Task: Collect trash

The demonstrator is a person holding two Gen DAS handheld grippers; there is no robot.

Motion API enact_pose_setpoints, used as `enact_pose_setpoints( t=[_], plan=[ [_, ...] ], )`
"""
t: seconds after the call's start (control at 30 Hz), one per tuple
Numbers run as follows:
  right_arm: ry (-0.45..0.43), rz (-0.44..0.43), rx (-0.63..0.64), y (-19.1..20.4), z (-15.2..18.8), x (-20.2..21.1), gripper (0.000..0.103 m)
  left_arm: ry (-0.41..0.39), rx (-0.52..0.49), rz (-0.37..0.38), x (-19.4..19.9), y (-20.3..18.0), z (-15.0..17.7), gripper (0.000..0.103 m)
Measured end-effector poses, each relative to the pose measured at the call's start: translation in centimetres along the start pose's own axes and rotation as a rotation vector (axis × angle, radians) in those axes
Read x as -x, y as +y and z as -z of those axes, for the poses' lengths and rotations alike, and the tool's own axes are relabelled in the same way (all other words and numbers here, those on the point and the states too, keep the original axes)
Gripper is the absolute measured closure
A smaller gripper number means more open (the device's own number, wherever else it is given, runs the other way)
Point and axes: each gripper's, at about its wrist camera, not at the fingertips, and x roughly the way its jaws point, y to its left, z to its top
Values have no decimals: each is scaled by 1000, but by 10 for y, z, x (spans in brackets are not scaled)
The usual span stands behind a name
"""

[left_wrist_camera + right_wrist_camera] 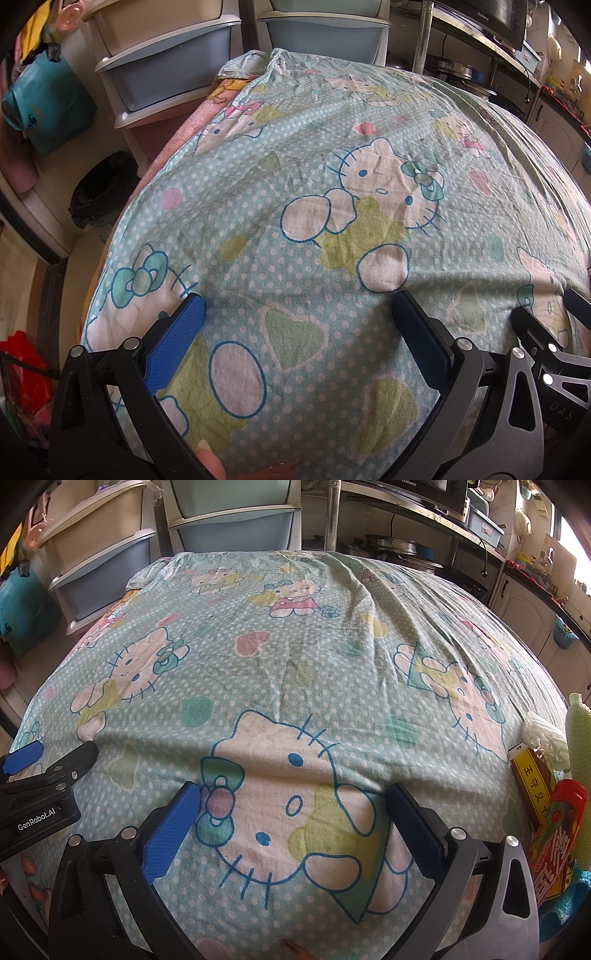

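Note:
My left gripper (297, 306) hangs open over a table covered with a teal cartoon-cat cloth (332, 221), nothing between its blue pads. My right gripper (293, 797) is open too, low over the same cloth (277, 646). At the table's right edge in the right wrist view lies a pile of trash: a yellow and brown box (530, 784), a red snack wrapper (557, 834), a white foam net (546, 738) and a pale green foam sleeve (580, 760). A bin lined with a black bag (101, 190) stands on the floor to the left. The left gripper shows at the right wrist view's left edge (51, 768).
Stacked plastic drawers (166, 66) stand behind the table's far left corner. A metal rack with a microwave (424, 491) and pans is at the far right. A teal bag (44, 103) hangs at left, and a red bag (22, 365) lies on the floor.

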Motion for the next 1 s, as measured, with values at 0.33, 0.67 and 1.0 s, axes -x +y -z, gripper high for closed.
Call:
enact_pose_setpoints(
  t=[0.33,0.67,1.0],
  plan=[
    [0,0,0,0,0,0,5,0,0,0,0,0,0,9],
    [0,-1,0,0,0,0,5,-3,3,7,-2,1,-3,9],
    [0,-1,0,0,0,0,5,-1,1,1,-3,-1,-6,9]
  ],
)
